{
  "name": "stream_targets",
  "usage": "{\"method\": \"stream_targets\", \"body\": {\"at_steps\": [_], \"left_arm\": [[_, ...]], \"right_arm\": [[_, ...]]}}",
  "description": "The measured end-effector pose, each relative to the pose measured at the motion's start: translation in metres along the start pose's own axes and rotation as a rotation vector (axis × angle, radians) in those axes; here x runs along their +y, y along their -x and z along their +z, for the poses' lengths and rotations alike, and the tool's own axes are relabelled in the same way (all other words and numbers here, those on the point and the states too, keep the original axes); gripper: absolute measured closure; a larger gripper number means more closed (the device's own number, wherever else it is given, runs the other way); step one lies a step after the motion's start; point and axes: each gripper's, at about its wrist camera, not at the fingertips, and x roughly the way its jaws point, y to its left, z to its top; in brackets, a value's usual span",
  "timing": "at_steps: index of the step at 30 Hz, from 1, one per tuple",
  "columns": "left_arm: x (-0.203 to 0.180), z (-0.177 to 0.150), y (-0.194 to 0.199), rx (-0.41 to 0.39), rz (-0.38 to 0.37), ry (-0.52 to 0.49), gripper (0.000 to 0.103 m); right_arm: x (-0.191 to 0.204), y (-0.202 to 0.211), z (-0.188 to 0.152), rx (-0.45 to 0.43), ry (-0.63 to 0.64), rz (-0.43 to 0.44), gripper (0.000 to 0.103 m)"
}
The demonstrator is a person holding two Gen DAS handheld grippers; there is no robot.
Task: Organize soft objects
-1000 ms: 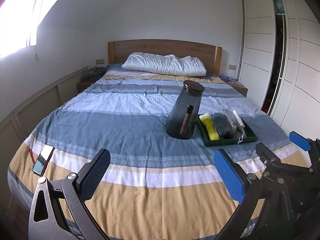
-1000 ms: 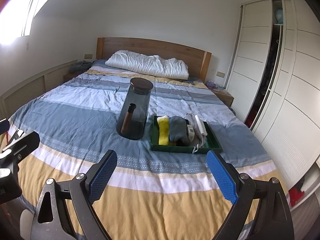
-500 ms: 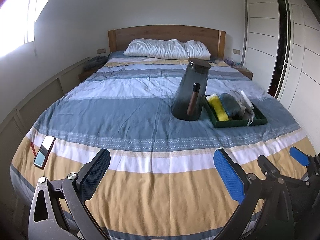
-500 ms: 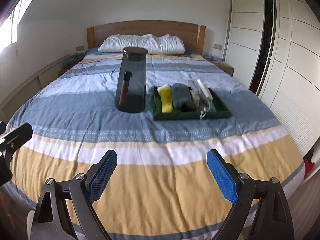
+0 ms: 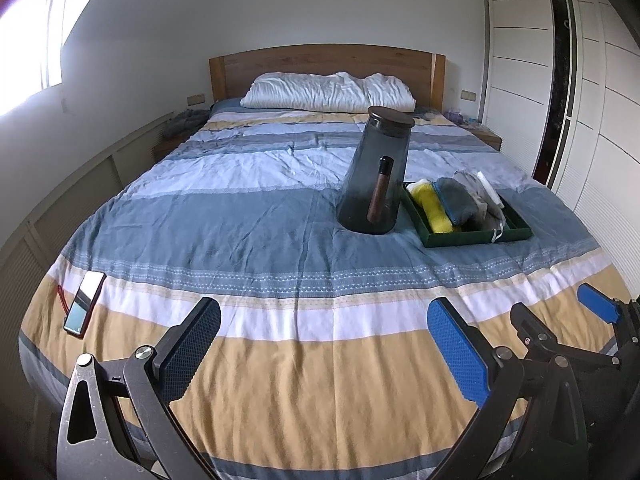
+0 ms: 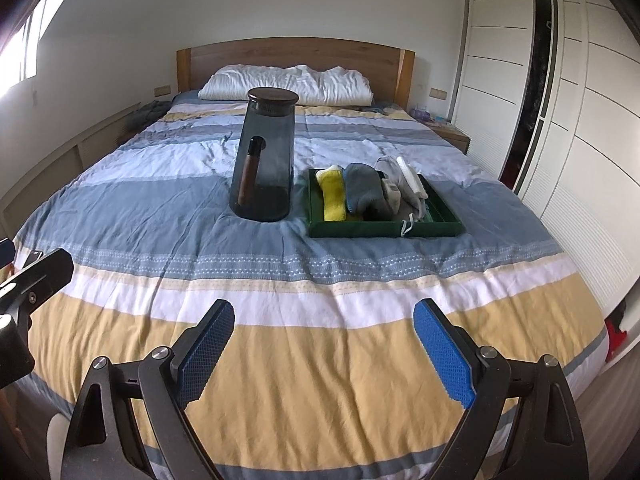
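Both grippers have drawn back toward the bed's foot since a second ago. Left gripper (image 5: 324, 350) and right gripper (image 6: 324, 354) hover over the yellow band of the striped bedspread (image 6: 320, 280), fingers spread wide, empty. Farther on, folded yellow, grey and white soft cloths (image 6: 362, 190) lie in a dark green tray (image 6: 384, 229), just right of a smoky glass jug (image 6: 264, 160). White pillow (image 6: 288, 84) at the headboard.

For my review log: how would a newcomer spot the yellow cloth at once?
On the striped bed, find the dark green tray right of the tall smoky jug. The folded yellow cloth lies at the tray's left end, the only bright item beside grey and white ones.
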Motion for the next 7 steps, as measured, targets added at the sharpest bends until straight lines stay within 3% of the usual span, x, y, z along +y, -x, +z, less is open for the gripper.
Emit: {"method": "stream_targets", "body": {"at_steps": [7], "left_arm": [[-0.0019, -0.0003, 0.0015, -0.002, -0.009, -0.002, 0.002]], "right_arm": [[0.0002, 0.0036, -0.0022, -0.011, 0.007, -0.001, 0.011]]}}
